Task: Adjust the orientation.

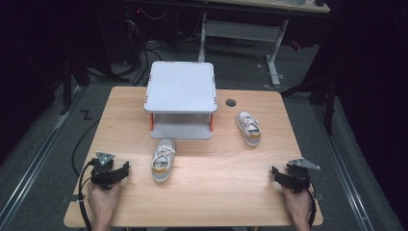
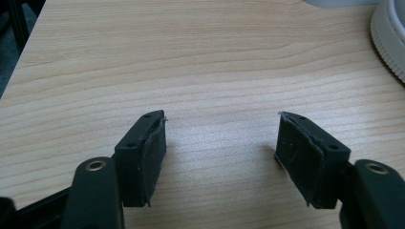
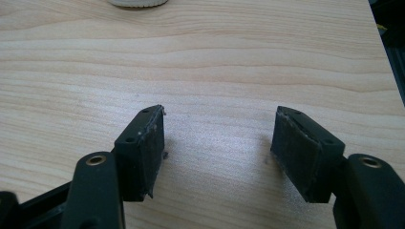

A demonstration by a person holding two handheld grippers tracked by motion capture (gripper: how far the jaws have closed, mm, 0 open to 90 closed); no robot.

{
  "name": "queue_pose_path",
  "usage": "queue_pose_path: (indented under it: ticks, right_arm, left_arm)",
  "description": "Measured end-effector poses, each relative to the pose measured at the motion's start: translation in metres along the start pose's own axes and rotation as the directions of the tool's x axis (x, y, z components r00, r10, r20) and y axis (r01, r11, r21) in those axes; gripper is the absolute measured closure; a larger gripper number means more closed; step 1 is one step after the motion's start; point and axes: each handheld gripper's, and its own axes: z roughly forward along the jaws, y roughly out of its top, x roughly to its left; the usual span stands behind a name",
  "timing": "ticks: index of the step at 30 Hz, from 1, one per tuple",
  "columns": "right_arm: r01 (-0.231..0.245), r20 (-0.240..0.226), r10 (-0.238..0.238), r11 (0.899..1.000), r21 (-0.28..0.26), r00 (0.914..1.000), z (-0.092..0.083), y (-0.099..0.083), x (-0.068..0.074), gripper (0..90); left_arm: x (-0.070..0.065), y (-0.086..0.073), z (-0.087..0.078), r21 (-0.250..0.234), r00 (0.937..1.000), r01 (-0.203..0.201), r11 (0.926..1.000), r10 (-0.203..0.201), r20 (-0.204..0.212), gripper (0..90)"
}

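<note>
- Wood-grain bench (image 1: 207, 192) under dim surroundings; dark floor with cables and a second desk frame beyond the far edge.
- Grey two-tier rack (image 1: 180, 86) with orange posts stands at 12 o'clock on the bench, both tiers bare.
- Near shoe (image 1: 163, 160): small white sneaker, laced, tan-orange trim at heel and sole; lies just in front of the rack, toward 11 o'clock from bench centre, toe pointing away from the person.
- Far shoe (image 1: 248, 128): matching sneaker at 2 o'clock, beside the rack's right side, apart from it.
- Left tool (image 1: 111, 174) rests at 8 o'clock, jaws spread, nothing between them; the left gripper view shows bare wood between the pads, with the near shoe's ribbed white sole (image 2: 389, 38) at 2 o'clock.
- Right tool (image 1: 287, 177) at 4 o'clock, jaws wide apart, likewise empty.
- Handling estimate: shoes look light, with soft canvas uppers that would give under a pinch; rubber soles are firmer.
- Best hold, judged: across the heel collar or sidewalls above the sole, not the laces.
</note>
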Motion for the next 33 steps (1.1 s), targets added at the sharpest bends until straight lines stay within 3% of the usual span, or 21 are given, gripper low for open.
queue_pose_path:
  ticks: [19, 20, 21, 22, 24, 27, 30, 33]
  right_arm:
    - [0.001, -0.002, -0.001, 1.0, 0.001, 1.0, 0.0, 0.0, 0.0, 35.9]
    - [0.001, -0.002, -0.001, 1.0, 0.001, 1.0, 0.0, 0.0, 0.0, 35.9]
    - [0.001, -0.002, -0.001, 1.0, 0.001, 1.0, 0.0, 0.0, 0.0, 35.9]
    - [0.002, -0.002, -0.002, 1.0, 0.001, 1.0, 0.0, 0.0, 0.0, 35.9]
    - [0.001, -0.002, -0.001, 1.0, 0.001, 1.0, 0.0, 0.0, 0.0, 35.9]
    - [0.001, -0.003, -0.001, 1.0, 0.001, 1.0, 0.0, 0.0, 0.0, 35.9]
    - [0.001, -0.003, -0.001, 1.0, 0.001, 1.0, 0.0, 0.0, 0.0, 35.9]
    - [0.001, -0.004, -0.001, 1.0, 0.001, 1.0, 0.0, 0.0, 0.0, 35.9]
  left_arm:
    - [-0.001, 0.0, 0.0, 0.0, 1.0, -0.006, 1.0, 0.006, 0.003, 34.0]
    - [-0.001, 0.002, -0.001, 0.021, 0.9998, -0.016, 0.9996, 0.016, 0.015, 34.2]
    - [-0.001, 0.002, -0.001, 0.021, 0.9998, -0.016, 0.9996, 0.016, 0.015, 36.0]
    - [-0.001, 0.005, -0.005, 0.053, 0.9987, -0.042, 0.9977, 0.041, 0.032, 45.0]
    - [-0.003, 0.006, -0.005, 0.06, 0.997, -0.062, 0.9963, 0.059, 0.05, 48.7]
    - [-0.004, 0.006, -0.005, 0.061, 0.9971, -0.06, 0.9963, 0.057, 0.051, 48.6]
    - [-0.004, 0.006, -0.008, 0.056, 0.9975, -0.022, 0.9982, 0.018, 0.068, 49.1]
    - [-0.004, 0.007, -0.011, 0.056, 0.9968, -0.013, 0.9983, 0.009, 0.079, 48.4]
